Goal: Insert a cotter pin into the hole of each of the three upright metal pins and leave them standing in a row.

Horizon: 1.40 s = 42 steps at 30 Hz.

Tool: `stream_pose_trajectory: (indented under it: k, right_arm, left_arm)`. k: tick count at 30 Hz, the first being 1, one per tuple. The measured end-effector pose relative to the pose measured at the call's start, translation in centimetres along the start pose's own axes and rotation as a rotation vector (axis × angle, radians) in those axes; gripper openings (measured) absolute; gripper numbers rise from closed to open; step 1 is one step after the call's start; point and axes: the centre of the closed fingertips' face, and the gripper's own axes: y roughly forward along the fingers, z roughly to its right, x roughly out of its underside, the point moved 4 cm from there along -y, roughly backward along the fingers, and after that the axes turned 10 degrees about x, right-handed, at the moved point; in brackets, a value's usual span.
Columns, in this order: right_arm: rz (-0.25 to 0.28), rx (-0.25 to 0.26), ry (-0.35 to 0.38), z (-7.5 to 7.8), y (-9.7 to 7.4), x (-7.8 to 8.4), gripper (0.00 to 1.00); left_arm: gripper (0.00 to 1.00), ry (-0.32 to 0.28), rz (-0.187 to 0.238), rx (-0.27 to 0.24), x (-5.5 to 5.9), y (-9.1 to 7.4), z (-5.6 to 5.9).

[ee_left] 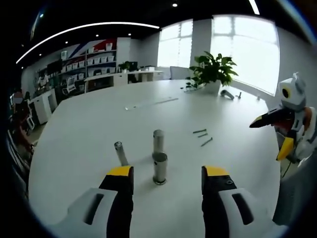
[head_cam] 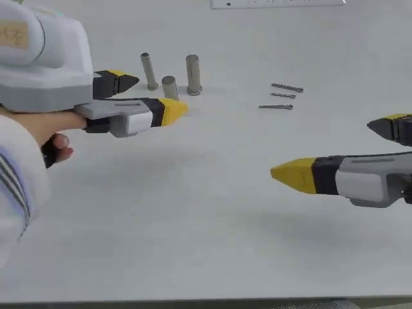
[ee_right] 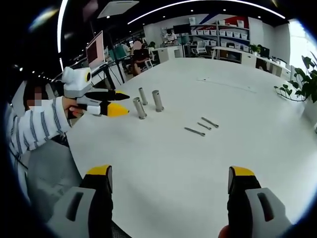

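Three upright metal pins stand close together on the white table [head_cam: 193, 219]: a slim one [head_cam: 149, 71], a short one [head_cam: 169, 87] and a taller one [head_cam: 193, 75]. Three cotter pins [head_cam: 283, 96] lie flat in a loose group to their right. My left gripper [head_cam: 151, 96] is open beside the pins, with the short pin [ee_left: 159, 167] just ahead between its jaws and nothing held. My right gripper [head_cam: 325, 149] hovers open at the right, nearer than the cotter pins [ee_right: 203, 126], also holding nothing.
A long ruler [head_cam: 277, 3] lies at the table's far edge. A potted plant [ee_left: 213, 72] stands on the table well beyond the cotter pins. A striped sleeve [ee_right: 34, 126] shows behind the left gripper [ee_right: 116, 101]. Bare tabletop lies between both grippers.
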Motion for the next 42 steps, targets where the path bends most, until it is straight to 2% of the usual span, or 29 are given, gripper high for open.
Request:
stream_pose_trajectory:
  k: [4, 9, 13, 18, 21, 26, 29, 33, 39, 42]
  right_arm:
    - [-0.006, -0.004, -0.003, -0.1, 0.1, 0.1, 0.96]
    - [-0.003, -0.013, -0.002, -0.2, 0.2, 0.1, 0.96]
    - [-0.016, -0.011, -0.012, -0.2, 0.3, 0.3, 0.96]
    - [-0.027, -0.018, -0.005, -0.3, 0.5, 0.7, 0.96]
    - [-0.030, -0.024, -0.005, -0.3, 0.6, 0.7, 0.96]
    - [-0.029, -0.036, 0.007, -0.3, 0.9, 0.7, 0.96]
    - [-0.033, -0.038, 0.010, -0.3, 0.9, 0.8, 0.96]
    - [-0.032, -0.040, 0.008, 0.0, 1.2, 0.8, 0.95]
    - [-0.034, -0.044, 0.011, 0.1, 1.3, 0.9, 0.95]
    - [-0.032, -0.048, 0.008, 0.1, 1.3, 0.8, 0.95]
  left_arm:
    - [0.51, 0.001, -0.008, -0.004, 0.3, 0.9, -0.5]
    - [0.49, 0.004, -0.028, 0.003, 0.8, 1.8, -0.5]
    - [0.43, 0.012, -0.051, -0.003, 1.3, 2.3, -0.8]
    - [0.40, 0.026, -0.050, 0.005, 1.4, 3.1, -0.7]
    - [0.34, 0.042, -0.056, 0.009, 1.4, 3.6, -0.6]
    - [0.29, 0.050, -0.066, -0.001, 1.7, 4.2, -1.0]
    - [0.26, 0.051, -0.072, -0.006, 1.7, 4.3, -1.3]
    - [0.29, 0.045, -0.078, -0.008, 1.9, 4.4, -1.6]
    - [0.17, 0.065, -0.079, -0.024, 2.1, 4.4, -2.5]
    - [0.16, 0.061, -0.074, -0.026, 2.1, 4.5, -2.7]
